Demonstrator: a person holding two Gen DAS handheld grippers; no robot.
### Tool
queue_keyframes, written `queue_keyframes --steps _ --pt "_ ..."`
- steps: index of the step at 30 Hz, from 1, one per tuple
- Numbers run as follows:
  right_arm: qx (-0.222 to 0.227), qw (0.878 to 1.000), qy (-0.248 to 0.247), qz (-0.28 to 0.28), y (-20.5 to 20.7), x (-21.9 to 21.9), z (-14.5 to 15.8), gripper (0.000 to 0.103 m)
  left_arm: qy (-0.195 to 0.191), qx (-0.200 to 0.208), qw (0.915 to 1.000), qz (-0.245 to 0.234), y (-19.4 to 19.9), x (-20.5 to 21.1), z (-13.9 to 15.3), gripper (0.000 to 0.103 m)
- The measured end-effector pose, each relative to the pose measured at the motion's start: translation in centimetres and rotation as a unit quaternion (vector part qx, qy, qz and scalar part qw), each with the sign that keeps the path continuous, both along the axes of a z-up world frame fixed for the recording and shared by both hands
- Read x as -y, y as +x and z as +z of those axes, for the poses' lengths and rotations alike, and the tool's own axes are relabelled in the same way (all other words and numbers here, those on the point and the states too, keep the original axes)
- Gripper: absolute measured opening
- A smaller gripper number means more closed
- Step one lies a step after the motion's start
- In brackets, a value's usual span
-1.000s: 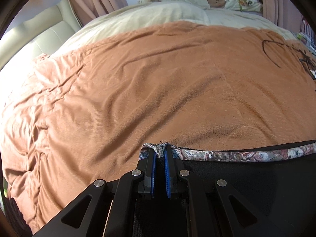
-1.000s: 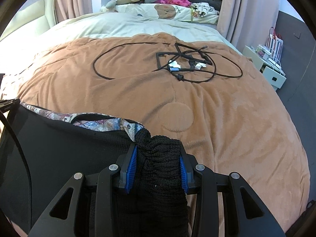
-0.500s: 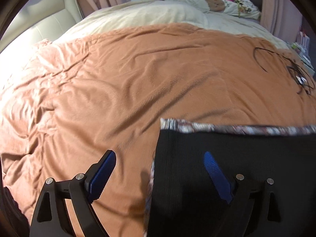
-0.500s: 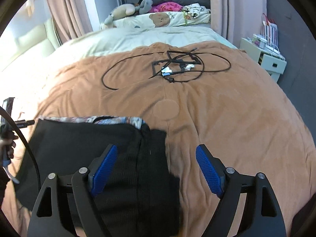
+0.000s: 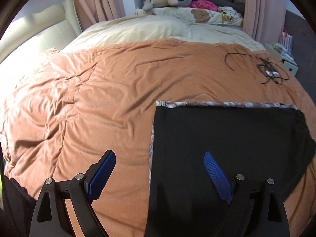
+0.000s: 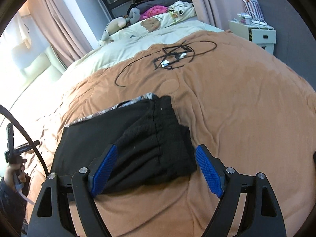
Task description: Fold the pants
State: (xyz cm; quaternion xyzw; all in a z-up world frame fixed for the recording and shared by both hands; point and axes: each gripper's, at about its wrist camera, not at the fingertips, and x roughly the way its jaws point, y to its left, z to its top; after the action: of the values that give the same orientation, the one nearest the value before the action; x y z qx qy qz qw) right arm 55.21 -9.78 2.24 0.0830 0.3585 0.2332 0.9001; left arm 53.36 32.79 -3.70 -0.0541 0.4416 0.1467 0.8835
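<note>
From the left wrist, the left gripper (image 5: 160, 175) stands spread wide with nothing between its blue pads (image 5: 101, 175), one over the orange blanket (image 5: 98, 98) and the other over the pants (image 5: 227, 138). The pants lie folded flat on the blanket as a black rectangle, with a patterned band (image 5: 217, 104) showing along the far edge and down the left side. A tangle of black cable (image 5: 268, 71) lies well apart on the blanket's far right, and pillows with plush toys (image 5: 164, 1) sit at the head of the bed. From the right wrist, the right gripper (image 6: 156, 171) is likewise released, its pads (image 6: 209, 171) straddling the bunched near-right end of the pants (image 6: 128, 138) without touching it. The cable (image 6: 171, 59) lies beyond the pants, and a white nightstand (image 6: 254, 35) stands beside the bed at far right.
</note>
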Motion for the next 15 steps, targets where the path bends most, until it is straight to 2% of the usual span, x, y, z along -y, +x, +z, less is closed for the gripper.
queue_keyframes --steps 7,9,10,15 --pt "-0.021 0.998 0.058 -0.007 -1.9 1.9 -3.6 0.081 -0.016 -0.006 0.9999 0.002 -4.6 0.6 0.0 0.092" --pt "-0.051 0.997 0.065 -0.007 -1.5 2.5 -5.2 0.081 -0.021 -0.009 0.9997 0.007 -5.9 0.6 -0.3 0.092" --pt "-0.067 0.994 0.084 -0.008 -1.1 3.1 -5.6 0.081 -0.026 -0.009 0.9996 0.009 -6.5 0.6 -0.5 0.092" --pt "-0.080 0.988 0.133 -0.009 0.1 5.0 -5.6 0.081 -0.044 -0.010 0.9988 0.017 -8.6 0.6 -1.4 0.092"
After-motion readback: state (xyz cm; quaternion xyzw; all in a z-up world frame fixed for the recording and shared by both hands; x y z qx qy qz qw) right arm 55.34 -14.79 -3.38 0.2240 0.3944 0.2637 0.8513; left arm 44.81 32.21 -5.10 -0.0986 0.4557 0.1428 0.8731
